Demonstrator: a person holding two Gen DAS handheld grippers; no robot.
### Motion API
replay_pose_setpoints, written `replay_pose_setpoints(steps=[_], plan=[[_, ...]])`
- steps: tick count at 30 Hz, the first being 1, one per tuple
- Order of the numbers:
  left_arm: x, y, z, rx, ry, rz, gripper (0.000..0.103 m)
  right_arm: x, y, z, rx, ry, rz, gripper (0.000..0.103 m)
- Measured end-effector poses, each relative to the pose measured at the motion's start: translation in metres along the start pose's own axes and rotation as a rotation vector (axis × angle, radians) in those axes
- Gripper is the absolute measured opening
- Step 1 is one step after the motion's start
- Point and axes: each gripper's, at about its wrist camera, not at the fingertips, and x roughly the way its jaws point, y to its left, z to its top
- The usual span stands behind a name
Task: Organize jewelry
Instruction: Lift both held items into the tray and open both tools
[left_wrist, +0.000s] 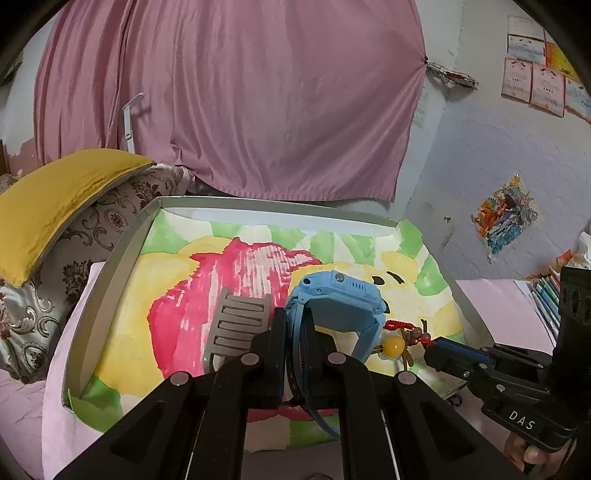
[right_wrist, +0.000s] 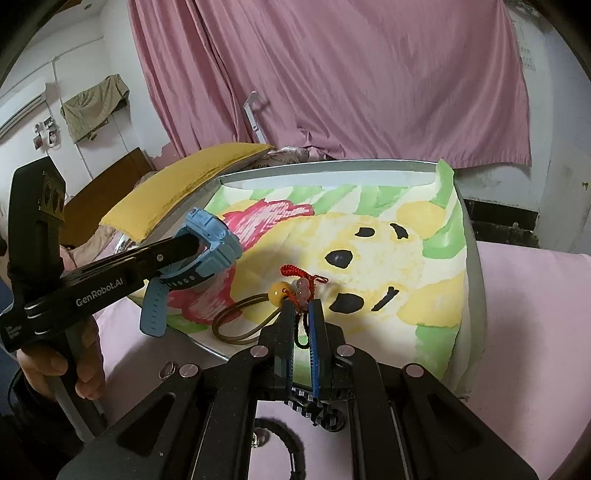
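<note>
L gripper (left_wrist: 293, 332) jaws pinch blue watch (left_wrist: 340, 299) strap; R gripper (right_wrist: 303, 325) jaws pinch bead charm (right_wrist: 295, 291) cord. Lower both onto tray (right_wrist: 332, 166) liner before release; avoid tangling.

The chunky blue plastic watch (left_wrist: 334, 306) looks matt, and the round yellow bead (right_wrist: 276, 291) glossy. The painted paper sheet (right_wrist: 388, 251) looks rough beside the smooth pink cloth curtain (right_wrist: 332, 74).

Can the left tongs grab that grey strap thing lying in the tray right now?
Probably not yet. The left tongs are already shut on the blue watch, so there is no free grip. The grey strap lies close beside them in the tray with nothing covering it, so they'd need to drop the watch first.
</note>
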Motion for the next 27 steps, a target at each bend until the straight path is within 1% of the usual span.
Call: replay_pose_setpoints(steps=[3,9,10,12,13,14,15,17,18,19,20,21,22,23,24,26,27], plan=[[0.000,-0.001,0.000,0.005,-0.001,0.002,0.007,-0.002,0.001,-0.001,0.004,0.001,0.001,0.007],[0.000,-0.001,-0.001,0.006,-0.008,-0.009,0.012,-0.004,0.000,0.000,0.006,-0.007,-0.009,0.010],[0.000,-0.001,-0.002,0.005,-0.010,-0.011,0.013,-0.005,0.001,0.000,0.006,-0.012,-0.012,0.013],[-0.001,0.000,-0.002,-0.001,-0.013,-0.020,0.016,-0.009,0.001,-0.001,0.003,-0.025,-0.020,0.021],[-0.001,0.001,-0.002,-0.006,-0.014,-0.026,0.018,-0.012,0.002,0.000,0.001,-0.039,-0.026,0.029],[-0.002,0.002,-0.002,-0.012,-0.016,-0.032,0.022,-0.017,0.003,0.000,-0.003,-0.054,-0.028,0.035],[-0.004,0.002,-0.003,-0.015,-0.019,-0.036,0.025,-0.021,0.004,-0.001,-0.008,-0.070,-0.032,0.037],[-0.010,0.003,-0.004,-0.026,-0.038,-0.046,0.034,-0.031,0.007,-0.002,-0.025,-0.111,-0.050,0.044],[-0.014,0.003,-0.004,-0.030,-0.051,-0.047,0.037,-0.036,0.009,-0.002,-0.032,-0.131,-0.058,0.047],[-0.019,0.004,-0.005,-0.034,-0.068,-0.047,0.045,-0.042,0.011,-0.003,-0.040,-0.154,-0.065,0.056],[-0.026,0.004,-0.006,-0.044,-0.091,-0.039,0.056,-0.047,0.013,-0.004,-0.047,-0.180,-0.074,0.063],[-0.031,0.005,-0.007,-0.052,-0.110,-0.035,0.060,-0.052,0.013,-0.005,-0.050,-0.200,-0.080,0.066],[-0.040,0.005,-0.009,-0.060,-0.141,-0.034,0.066,-0.059,0.016,-0.007,-0.059,-0.228,-0.090,0.070],[-0.047,0.006,-0.011,-0.062,-0.162,-0.033,0.070,-0.065,0.018,-0.009,-0.068,-0.249,-0.100,0.076],[-0.054,0.006,-0.013,-0.061,-0.177,-0.030,0.071,-0.069,0.019,-0.011,-0.073,-0.264,-0.106,0.079],[-0.066,0.007,-0.018,-0.063,-0.202,-0.021,0.083,-0.081,0.022,-0.016,-0.078,-0.301,-0.122,0.092],[-0.073,0.008,-0.022,-0.066,-0.216,-0.015,0.087,-0.086,0.022,-0.018,-0.080,-0.312,-0.125,0.094]])
